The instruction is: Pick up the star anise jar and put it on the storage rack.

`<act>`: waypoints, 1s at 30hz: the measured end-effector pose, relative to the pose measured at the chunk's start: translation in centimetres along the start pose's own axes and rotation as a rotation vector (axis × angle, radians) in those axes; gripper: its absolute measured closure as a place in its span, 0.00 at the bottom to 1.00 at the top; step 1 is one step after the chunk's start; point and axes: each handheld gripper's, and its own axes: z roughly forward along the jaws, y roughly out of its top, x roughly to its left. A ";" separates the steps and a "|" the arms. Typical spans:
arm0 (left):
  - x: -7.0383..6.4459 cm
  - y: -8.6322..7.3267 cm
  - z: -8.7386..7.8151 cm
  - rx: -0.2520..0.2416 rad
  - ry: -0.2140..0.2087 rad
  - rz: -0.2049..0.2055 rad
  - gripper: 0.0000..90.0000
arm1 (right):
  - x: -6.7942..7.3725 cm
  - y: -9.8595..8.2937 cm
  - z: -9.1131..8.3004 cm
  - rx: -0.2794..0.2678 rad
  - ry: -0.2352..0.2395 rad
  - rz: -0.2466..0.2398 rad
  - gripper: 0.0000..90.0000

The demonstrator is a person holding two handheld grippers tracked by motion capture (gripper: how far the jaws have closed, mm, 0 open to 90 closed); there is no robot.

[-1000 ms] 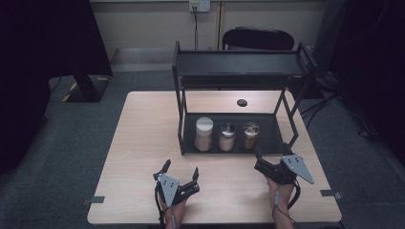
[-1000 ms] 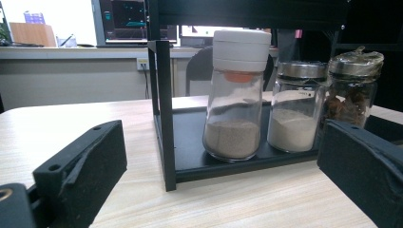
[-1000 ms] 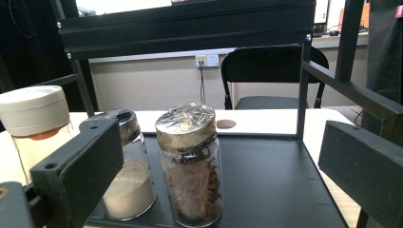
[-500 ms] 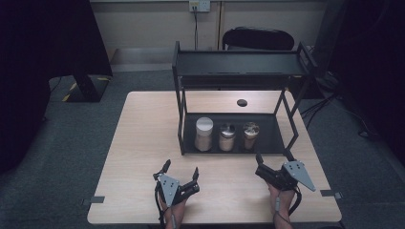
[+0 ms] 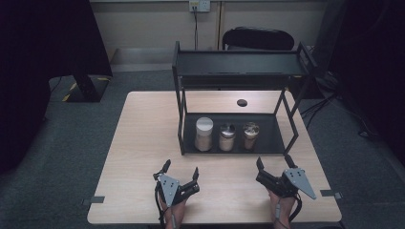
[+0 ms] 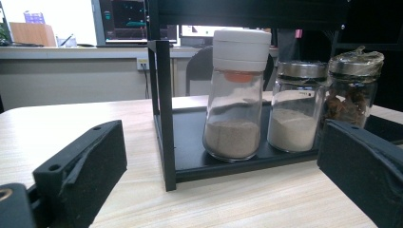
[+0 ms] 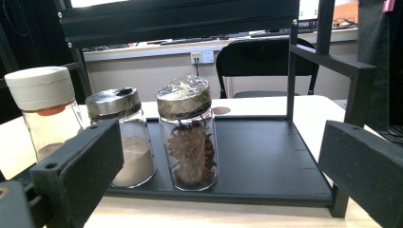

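Grey carpet floor [image 5: 71,157] surrounds the pale wooden worktop [image 5: 143,143]. A black chair [image 5: 258,39] stands behind, by a beige wall [image 5: 143,24] with what looks like a socket [image 5: 199,5]

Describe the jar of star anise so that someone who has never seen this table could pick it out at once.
Find the black two-level rack on the wooden table; three jars stand in a row on its bottom shelf. The star anise jar is the rightmost from the person's side. It alone holds dark brown star-shaped pods, while its neighbours hold pale powder.
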 end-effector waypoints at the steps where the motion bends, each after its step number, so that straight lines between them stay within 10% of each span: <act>1: 0.0 0.0 0.0 0.000 0.000 0.000 0.02 | 0.0 -0.1 -0.1 -0.001 -0.001 0.002 0.00; 30: 0.0 0.0 0.0 -0.002 0.000 0.001 0.02 | 1.2 -2.3 -1.6 0.002 -0.017 -0.024 0.00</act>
